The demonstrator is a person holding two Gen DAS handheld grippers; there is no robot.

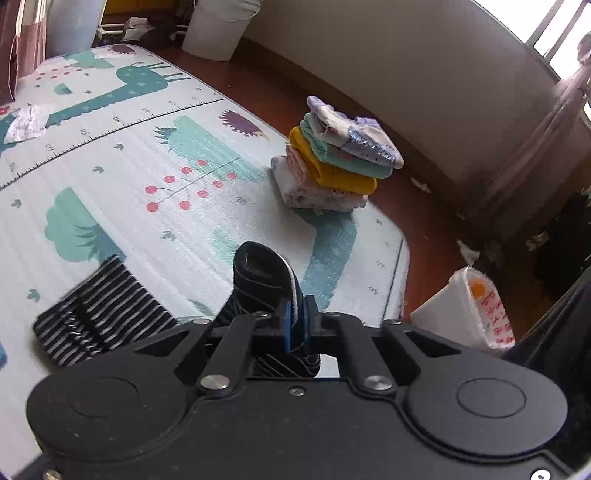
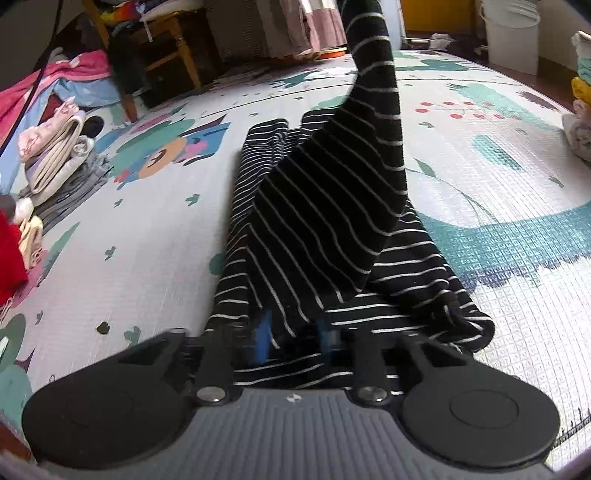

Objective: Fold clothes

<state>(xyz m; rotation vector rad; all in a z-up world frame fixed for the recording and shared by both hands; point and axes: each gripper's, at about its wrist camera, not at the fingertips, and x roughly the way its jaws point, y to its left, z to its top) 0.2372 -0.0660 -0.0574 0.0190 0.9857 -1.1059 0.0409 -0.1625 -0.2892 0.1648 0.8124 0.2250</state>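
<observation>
A black garment with thin white stripes (image 2: 317,221) lies on the patterned play mat (image 2: 147,236). One end of it rises steeply toward the top of the right wrist view. My left gripper (image 1: 296,325) is shut on a bunched fold of the striped garment (image 1: 258,280), lifted above the mat, while the rest of the cloth (image 1: 99,314) trails down to the lower left. My right gripper (image 2: 293,339) pinches the near edge of the same garment low over the mat, with cloth between its blue pads.
A stack of folded clothes (image 1: 332,162) sits at the mat's far corner by the wall. Unfolded clothes (image 2: 55,147) lie piled at the mat's left side, beside a wooden chair (image 2: 162,55). A white bucket (image 1: 218,29) and a white bag (image 1: 472,306) stand on the wooden floor.
</observation>
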